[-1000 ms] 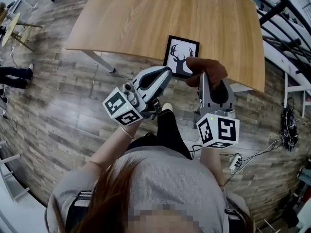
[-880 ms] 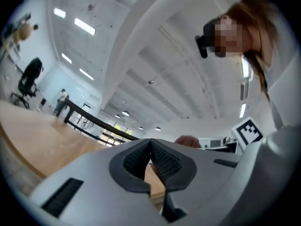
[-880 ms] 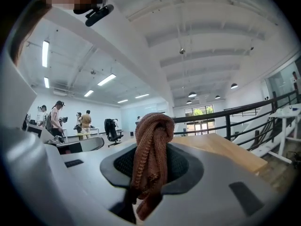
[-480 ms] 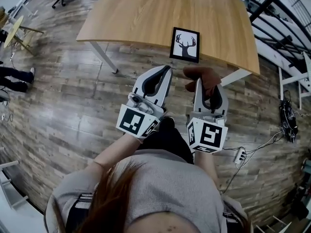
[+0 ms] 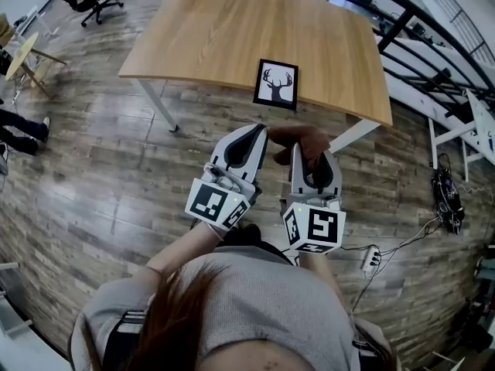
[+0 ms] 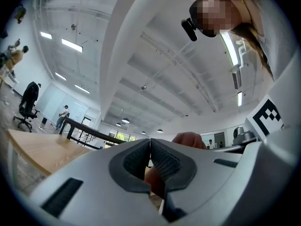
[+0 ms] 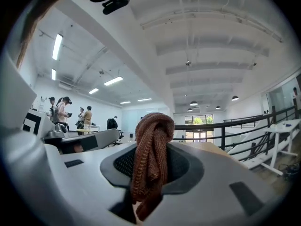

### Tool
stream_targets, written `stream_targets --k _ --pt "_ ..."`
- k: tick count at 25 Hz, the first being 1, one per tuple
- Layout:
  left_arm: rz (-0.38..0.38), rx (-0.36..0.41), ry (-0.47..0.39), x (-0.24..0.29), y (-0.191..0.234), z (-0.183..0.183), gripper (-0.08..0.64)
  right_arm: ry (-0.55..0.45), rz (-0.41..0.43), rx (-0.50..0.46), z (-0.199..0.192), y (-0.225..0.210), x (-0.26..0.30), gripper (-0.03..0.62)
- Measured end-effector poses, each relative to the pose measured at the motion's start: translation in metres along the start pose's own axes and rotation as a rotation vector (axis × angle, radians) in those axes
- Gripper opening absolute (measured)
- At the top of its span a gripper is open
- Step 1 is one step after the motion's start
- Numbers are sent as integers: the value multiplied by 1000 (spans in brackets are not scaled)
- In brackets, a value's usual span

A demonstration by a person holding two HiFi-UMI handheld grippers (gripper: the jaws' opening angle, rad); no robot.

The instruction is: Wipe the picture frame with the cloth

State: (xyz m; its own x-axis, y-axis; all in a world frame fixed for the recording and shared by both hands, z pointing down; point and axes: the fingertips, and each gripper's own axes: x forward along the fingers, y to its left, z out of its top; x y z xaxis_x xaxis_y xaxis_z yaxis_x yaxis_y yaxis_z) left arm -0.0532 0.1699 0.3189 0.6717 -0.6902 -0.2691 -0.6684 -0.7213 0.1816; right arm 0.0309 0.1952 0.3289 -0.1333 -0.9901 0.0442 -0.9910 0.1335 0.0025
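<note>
While my right gripper [image 5: 298, 150] pinches the brown cloth [image 5: 302, 135] and my left gripper [image 5: 259, 131] is pressed together with nothing in it, the picture frame [image 5: 276, 83] lies flat on the bench [image 5: 216, 29], well apart from both, so I think the wiping is not yet begun.

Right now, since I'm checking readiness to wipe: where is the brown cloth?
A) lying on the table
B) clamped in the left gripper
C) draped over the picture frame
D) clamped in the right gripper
D: the right gripper view shows the brown cloth clamped in the right gripper.
</note>
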Motion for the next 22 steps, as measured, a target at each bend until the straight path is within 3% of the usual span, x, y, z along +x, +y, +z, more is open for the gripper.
stream_targets --k 7,22 --pt "-13 25 -23 7 -19 8 9 -46 58 15 8 0 -11 133" --pt "-28 28 -23 14 -26 10 9 -62 48 -25 17 -5 -14 133"
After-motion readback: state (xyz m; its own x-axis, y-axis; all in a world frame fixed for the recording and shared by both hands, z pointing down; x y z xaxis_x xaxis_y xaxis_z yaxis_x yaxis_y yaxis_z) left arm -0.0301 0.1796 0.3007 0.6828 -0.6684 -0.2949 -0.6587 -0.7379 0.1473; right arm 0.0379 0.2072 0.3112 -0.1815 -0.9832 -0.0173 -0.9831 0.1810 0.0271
